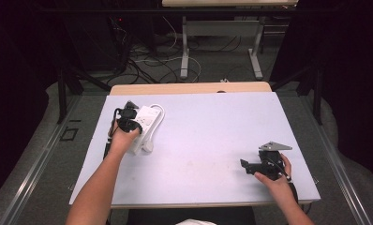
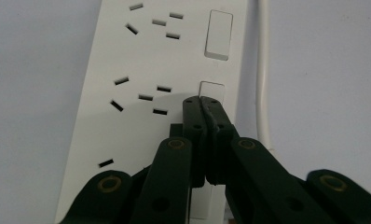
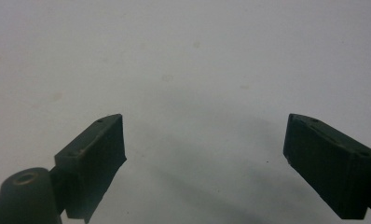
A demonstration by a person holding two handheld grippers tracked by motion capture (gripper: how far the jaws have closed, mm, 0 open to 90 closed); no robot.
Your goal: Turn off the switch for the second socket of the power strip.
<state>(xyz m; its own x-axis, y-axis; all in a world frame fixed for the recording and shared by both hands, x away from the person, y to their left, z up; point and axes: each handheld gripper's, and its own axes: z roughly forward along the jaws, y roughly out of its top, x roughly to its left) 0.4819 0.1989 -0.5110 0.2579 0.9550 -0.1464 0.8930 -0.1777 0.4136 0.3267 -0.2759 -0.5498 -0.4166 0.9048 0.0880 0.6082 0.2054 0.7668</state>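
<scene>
Two tools are out over the counter (image 1: 198,140), but only one is doing anything. The left tool (image 2: 203,100) has its jaws pressed together into a single blunt tip, and that tip sits at the lower edge of a rocker switch (image 2: 212,91) on the white power strip (image 2: 127,116); whether it is already touching I cannot tell. The strip lies flat near the far left of the counter, its cord (image 2: 264,70) running alongside.

My worry is the strip itself. It looks light, and nothing is pinning it down: the right tool (image 3: 204,140) hangs well apart with its jaws spread wide over bare counter. A push that comes in slanted could just shove the strip along instead of tipping the switch. The tip is also at the very edge of the rocker, so it might slide off onto the plain housing. A second switch (image 2: 218,35) sits further along, so a drift that way could press the wrong one.
</scene>
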